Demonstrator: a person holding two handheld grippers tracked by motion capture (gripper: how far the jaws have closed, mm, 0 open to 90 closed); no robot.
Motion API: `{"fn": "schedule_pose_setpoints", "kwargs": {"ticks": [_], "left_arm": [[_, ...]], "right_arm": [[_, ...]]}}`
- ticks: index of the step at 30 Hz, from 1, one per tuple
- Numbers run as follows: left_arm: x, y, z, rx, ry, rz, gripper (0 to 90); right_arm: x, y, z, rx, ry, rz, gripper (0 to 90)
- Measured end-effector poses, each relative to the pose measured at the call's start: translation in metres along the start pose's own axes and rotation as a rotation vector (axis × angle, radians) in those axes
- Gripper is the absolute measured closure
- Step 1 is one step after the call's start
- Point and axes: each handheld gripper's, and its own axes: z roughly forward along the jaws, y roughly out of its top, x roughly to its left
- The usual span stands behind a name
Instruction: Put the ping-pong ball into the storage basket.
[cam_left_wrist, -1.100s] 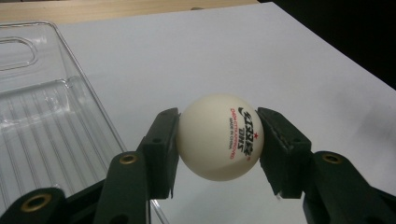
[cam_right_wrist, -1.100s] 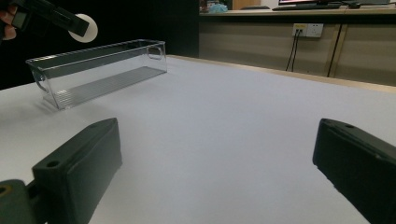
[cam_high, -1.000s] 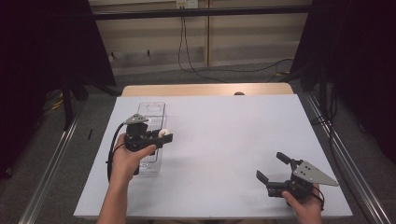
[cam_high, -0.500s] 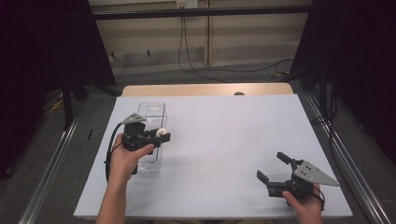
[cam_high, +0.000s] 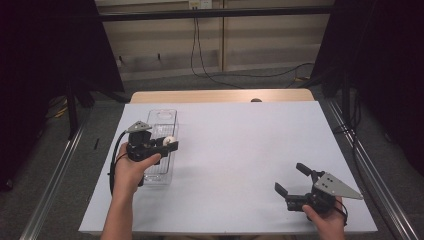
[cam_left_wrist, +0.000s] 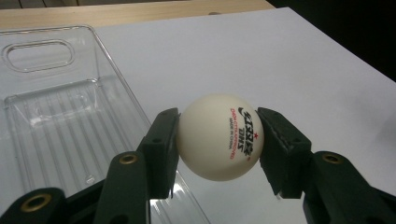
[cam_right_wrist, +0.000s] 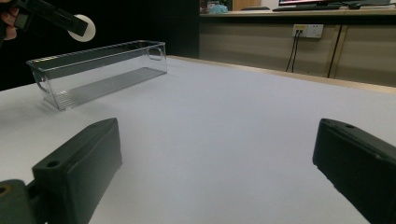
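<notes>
Ping-pong ball: a white table-tennis ball (cam_left_wrist: 219, 137) with red and black print is seen clamped between the two black jaws of the left gripper (cam_left_wrist: 218, 140); in the high view the ball (cam_high: 169, 141) is held over the right-hand edge of the clear bin, clear of the table surface.
Ball print: a small red star and lines of lettering are turned toward the left gripper's camera; the small text cannot be read with certainty.
Left gripper: it is closed on the ball, one pad pressed to each side; in the high view the gripper (cam_high: 169, 144) is held in the person's left hand (cam_high: 131, 167), with a black cable trailing down beside the wrist.
Clear bin: a long, transparent plastic bin (cam_high: 161, 121) with a ribbed floor and a cut-out handle at its far end is set lengthwise on the left part of the table; nothing is seen lying inside it (cam_left_wrist: 51, 116).
Right gripper: its jaws are spread wide with nothing between them (cam_right_wrist: 219, 163); in the high view it (cam_high: 290, 180) is held low near the front right corner, well apart from the bin.
Table: a white top (cam_high: 250, 145) is seen, with a wooden strip along the far edge.
</notes>
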Motion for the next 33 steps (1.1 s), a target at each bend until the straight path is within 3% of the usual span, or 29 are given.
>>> {"fn": "schedule_pose_setpoints", "kwargs": {"ticks": [33], "left_arm": [[0.010, -0.002, -0.006, -0.010, 0.040, -0.008, 51.0]], "right_arm": [[0.000, 0.000, 0.000, -0.001, -0.006, 0.011, 1.0]]}}
